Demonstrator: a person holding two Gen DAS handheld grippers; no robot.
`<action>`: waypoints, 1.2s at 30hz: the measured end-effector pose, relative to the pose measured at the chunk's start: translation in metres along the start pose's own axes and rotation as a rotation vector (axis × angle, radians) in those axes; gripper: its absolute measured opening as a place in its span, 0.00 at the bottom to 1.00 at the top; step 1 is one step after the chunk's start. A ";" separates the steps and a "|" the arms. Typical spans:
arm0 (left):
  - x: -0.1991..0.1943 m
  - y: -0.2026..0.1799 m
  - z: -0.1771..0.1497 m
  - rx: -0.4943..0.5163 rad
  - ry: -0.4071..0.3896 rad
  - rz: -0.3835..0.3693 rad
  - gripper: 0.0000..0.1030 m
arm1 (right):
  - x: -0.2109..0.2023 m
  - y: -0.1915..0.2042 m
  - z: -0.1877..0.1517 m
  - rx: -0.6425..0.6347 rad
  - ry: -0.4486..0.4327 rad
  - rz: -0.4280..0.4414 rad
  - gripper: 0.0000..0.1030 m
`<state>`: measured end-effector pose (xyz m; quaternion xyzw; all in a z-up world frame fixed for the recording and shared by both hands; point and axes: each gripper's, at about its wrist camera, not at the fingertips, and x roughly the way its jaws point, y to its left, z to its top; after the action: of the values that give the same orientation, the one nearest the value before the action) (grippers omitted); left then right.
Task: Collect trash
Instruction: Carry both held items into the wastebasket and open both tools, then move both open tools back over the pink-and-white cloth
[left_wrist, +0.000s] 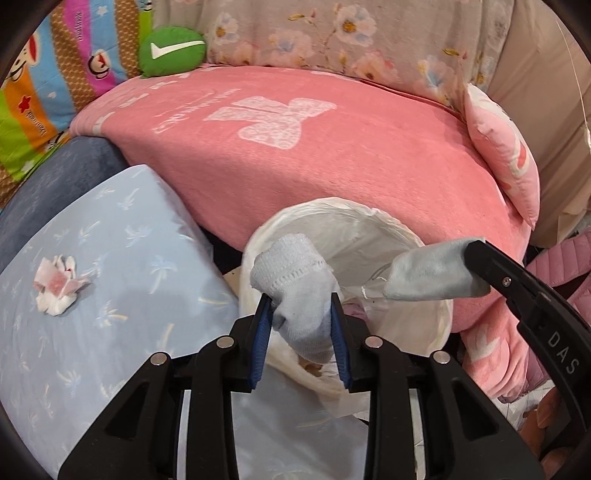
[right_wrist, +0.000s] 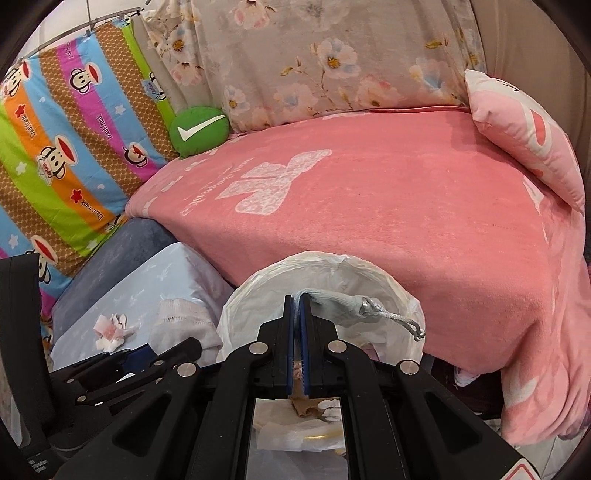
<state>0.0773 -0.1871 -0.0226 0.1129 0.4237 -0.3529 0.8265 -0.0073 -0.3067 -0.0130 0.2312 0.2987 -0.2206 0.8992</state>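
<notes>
My left gripper (left_wrist: 300, 301) is shut on a pale blue-white sock (left_wrist: 295, 291) and holds it over the near rim of a bin lined with a white bag (left_wrist: 369, 236). My right gripper (right_wrist: 297, 301) is shut on a grey cloth pouch (right_wrist: 340, 304) with a drawstring, over the same bin (right_wrist: 391, 291); the pouch (left_wrist: 432, 273) also shows in the left wrist view. A crumpled pink-white tissue (left_wrist: 57, 286) lies on the light blue cushion (left_wrist: 110, 266) to the left, also seen in the right wrist view (right_wrist: 110, 330). Paper scraps lie inside the bin.
A pink blanket (left_wrist: 332, 155) covers the sofa seat behind the bin. A green check-mark cushion (left_wrist: 171, 50) and a striped cartoon cover (left_wrist: 44, 85) are at the back left. A pink pillow (left_wrist: 506, 155) leans at the right.
</notes>
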 end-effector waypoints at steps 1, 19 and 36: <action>0.003 -0.003 0.001 0.005 0.007 -0.003 0.34 | 0.001 -0.002 0.001 0.002 0.000 -0.002 0.03; -0.002 0.016 0.002 -0.042 -0.042 0.077 0.68 | 0.012 0.008 -0.004 -0.013 0.010 0.002 0.18; -0.011 0.064 -0.015 -0.130 -0.037 0.119 0.68 | 0.019 0.053 -0.017 -0.084 0.046 0.025 0.27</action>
<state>0.1068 -0.1281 -0.0301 0.0773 0.4228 -0.2771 0.8593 0.0271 -0.2602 -0.0225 0.2018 0.3255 -0.1912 0.9038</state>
